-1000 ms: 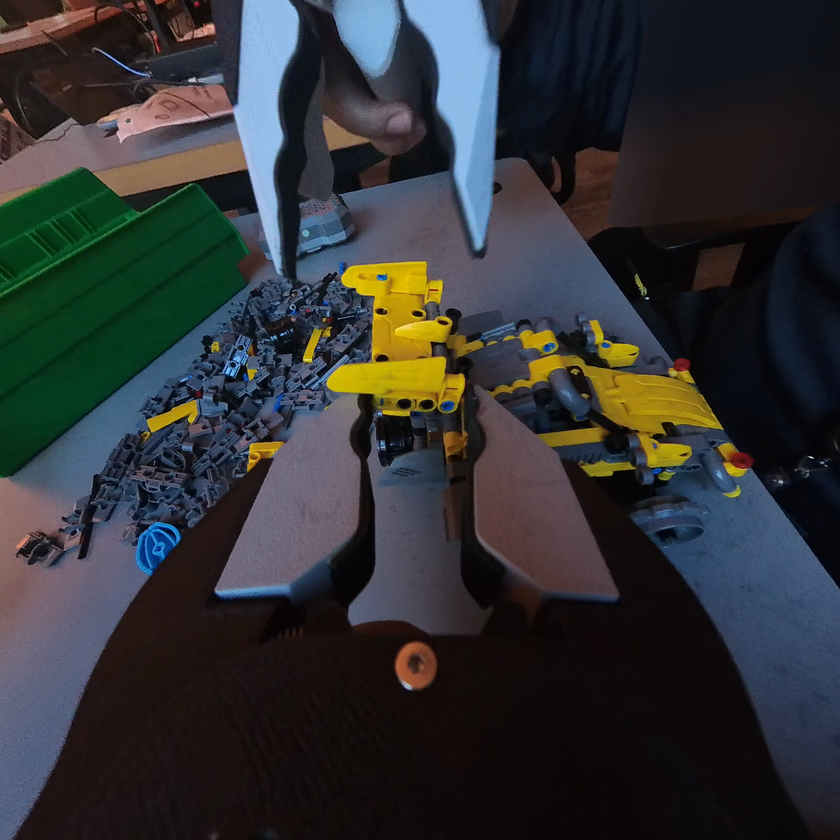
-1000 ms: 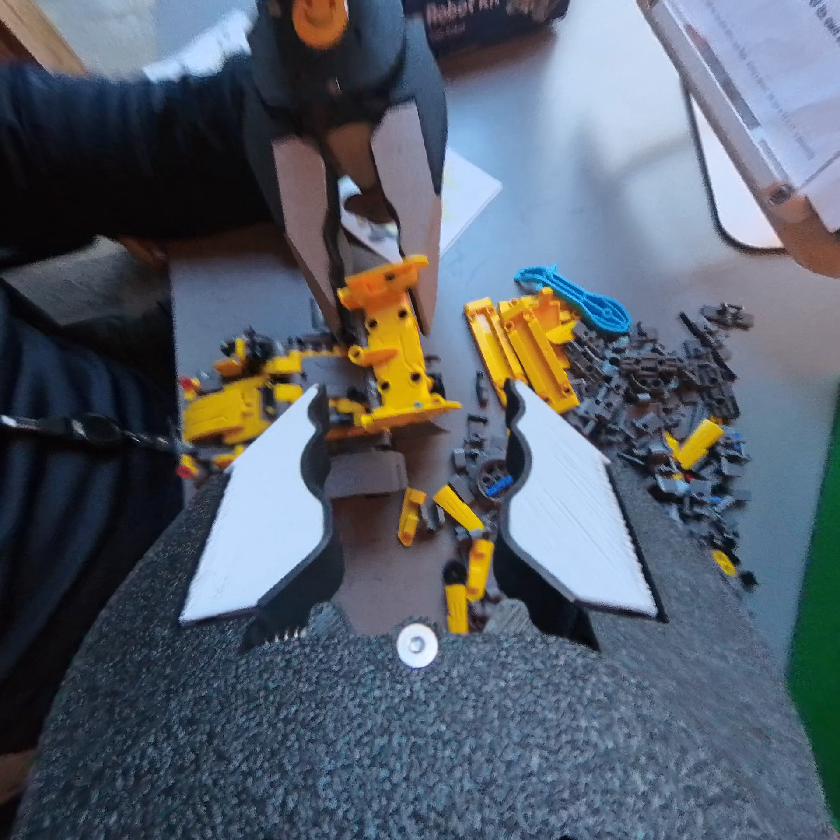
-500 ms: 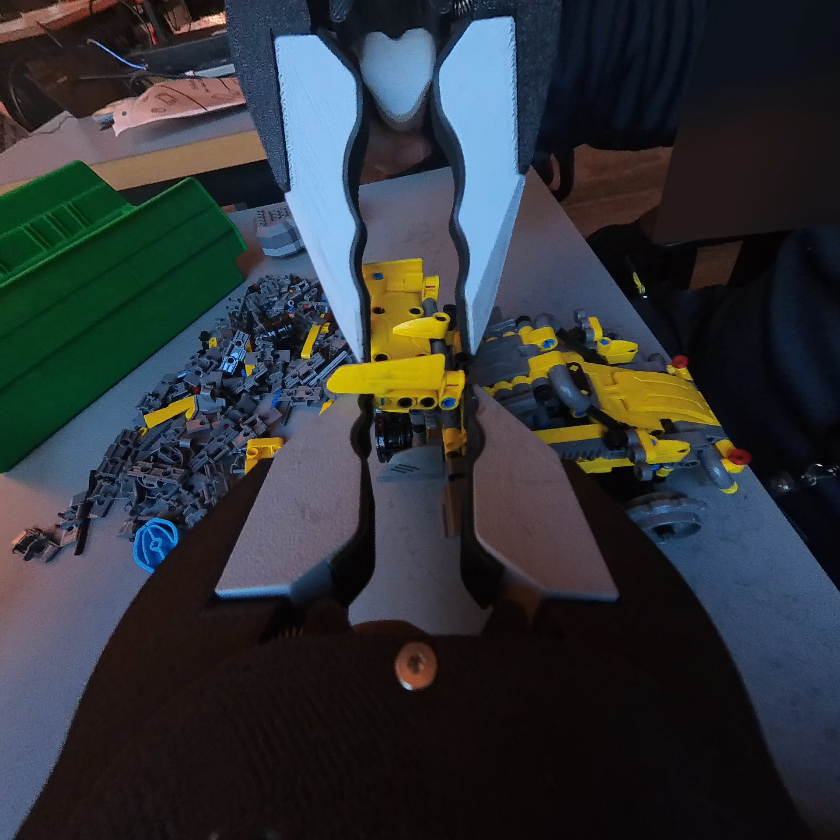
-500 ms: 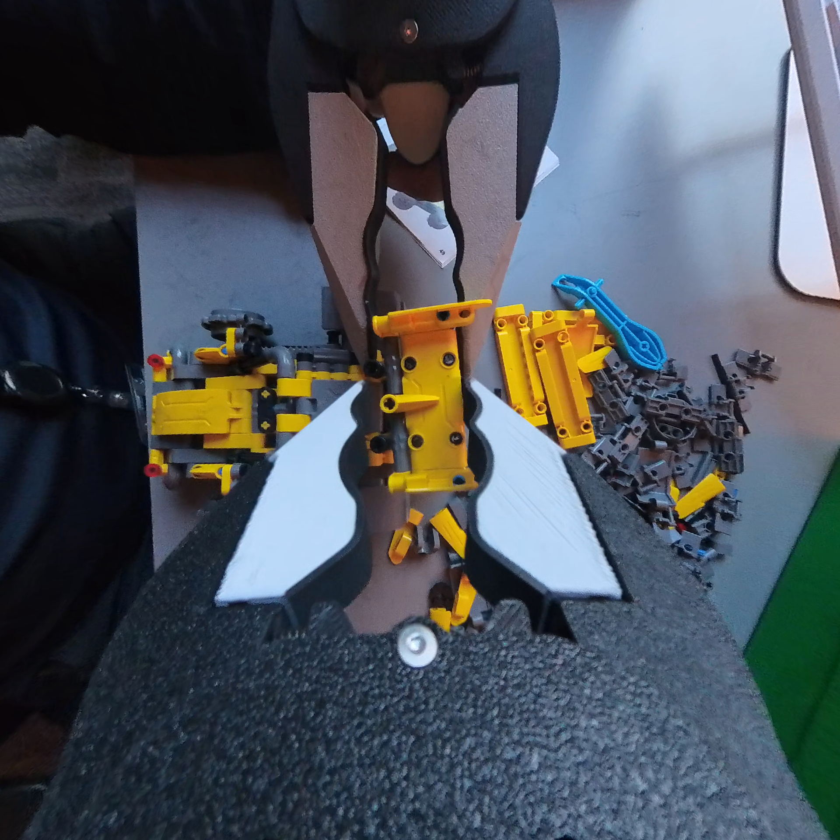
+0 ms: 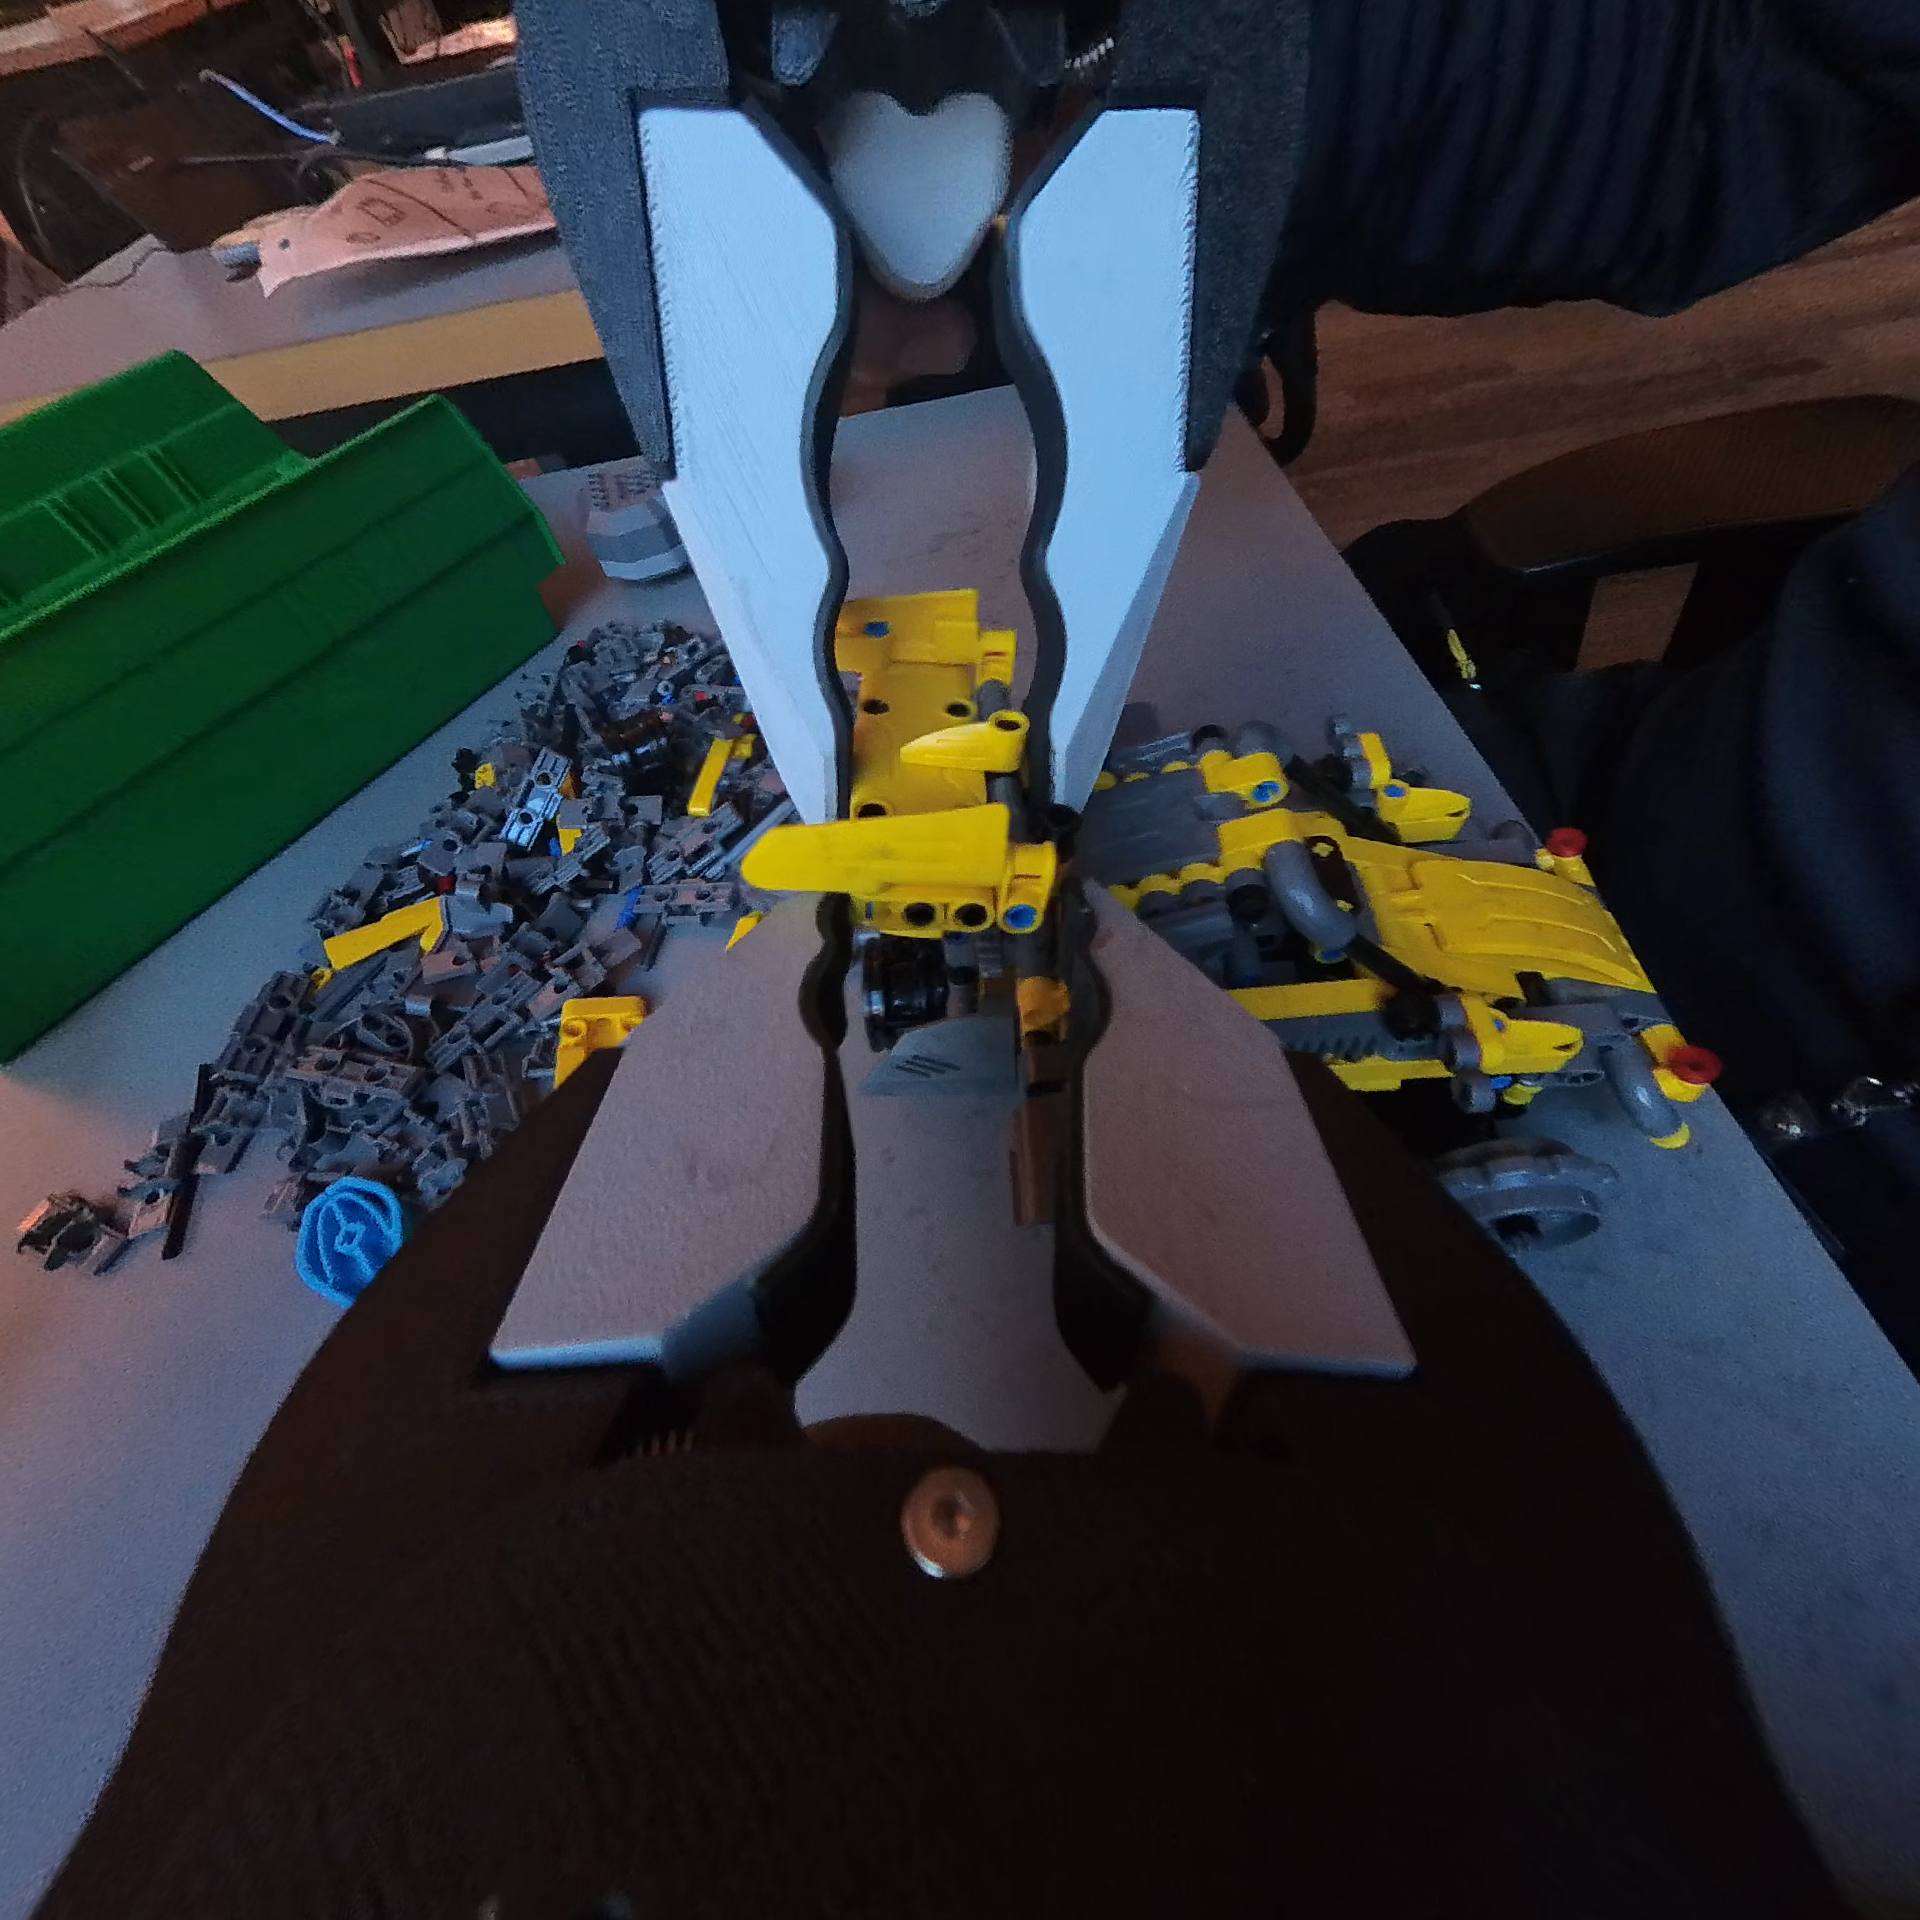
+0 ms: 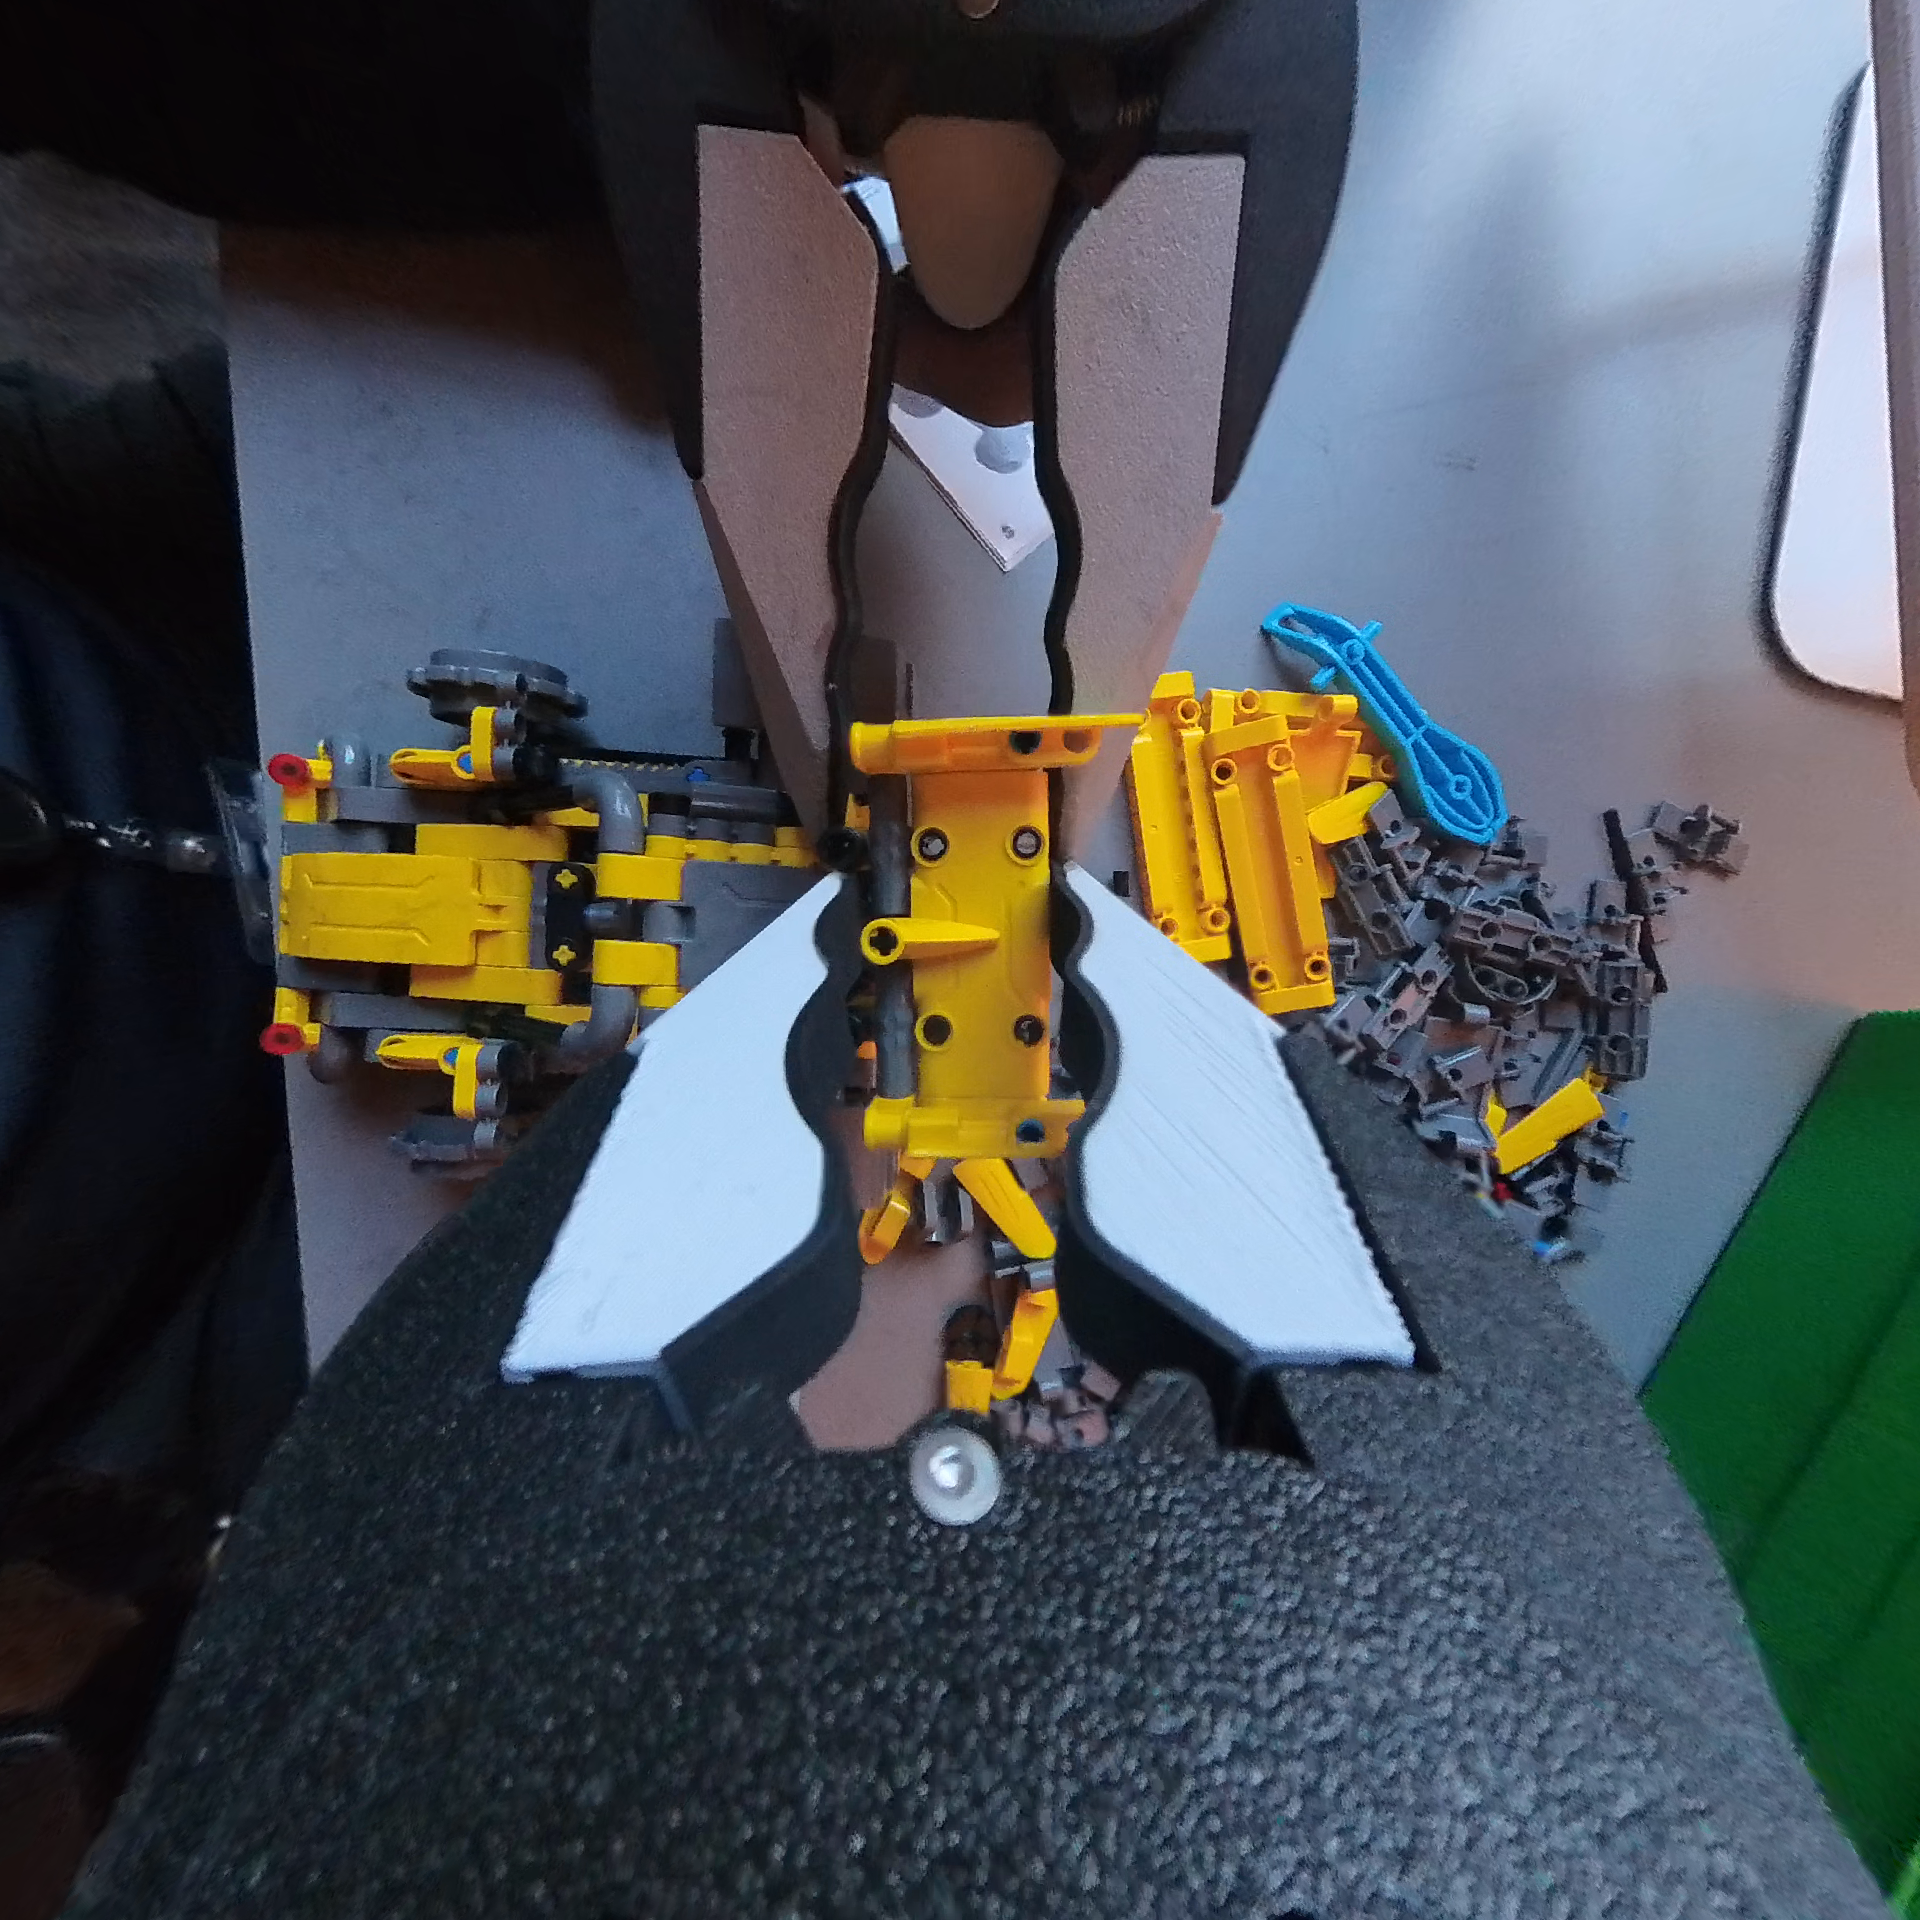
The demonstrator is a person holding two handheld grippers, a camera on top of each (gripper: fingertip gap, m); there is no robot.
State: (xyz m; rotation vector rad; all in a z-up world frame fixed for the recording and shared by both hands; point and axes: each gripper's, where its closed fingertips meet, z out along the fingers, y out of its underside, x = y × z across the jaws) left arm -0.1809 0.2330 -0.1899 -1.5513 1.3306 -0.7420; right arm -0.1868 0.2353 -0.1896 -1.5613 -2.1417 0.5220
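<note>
A yellow panel assembly (image 5: pixel 914 707) with a grey axle along one side sits raised at the front of a yellow and grey brick vehicle (image 5: pixel 1403 914) lying on the grey table (image 5: pixel 1714 1455). My left gripper (image 5: pixel 945 914) is shut on the near end of the assembly. My right gripper (image 5: pixel 940 800), with white fingers, reaches in from the far side and clamps the same assembly. In the right wrist view the right gripper (image 6: pixel 951 883) grips the panel assembly (image 6: pixel 977 935) by its long sides, and the left gripper (image 6: pixel 940 769) holds its far end. The vehicle (image 6: pixel 436 914) extends left.
A pile of grey and yellow small pieces (image 5: pixel 436 966) lies left of the assembly, with a blue tool (image 5: pixel 348 1236) and a green bin (image 5: pixel 208 644) beyond. Loose yellow panels (image 6: pixel 1236 842) lie beside the pile (image 6: pixel 1507 966). A grey gear (image 5: pixel 1527 1195) lies near the table's right edge. My left and right fingertips are right by each other.
My right gripper came down from above, lined up opposite the left one and closed its fingers on the yellow assembly. My left gripper has kept its hold and place.
</note>
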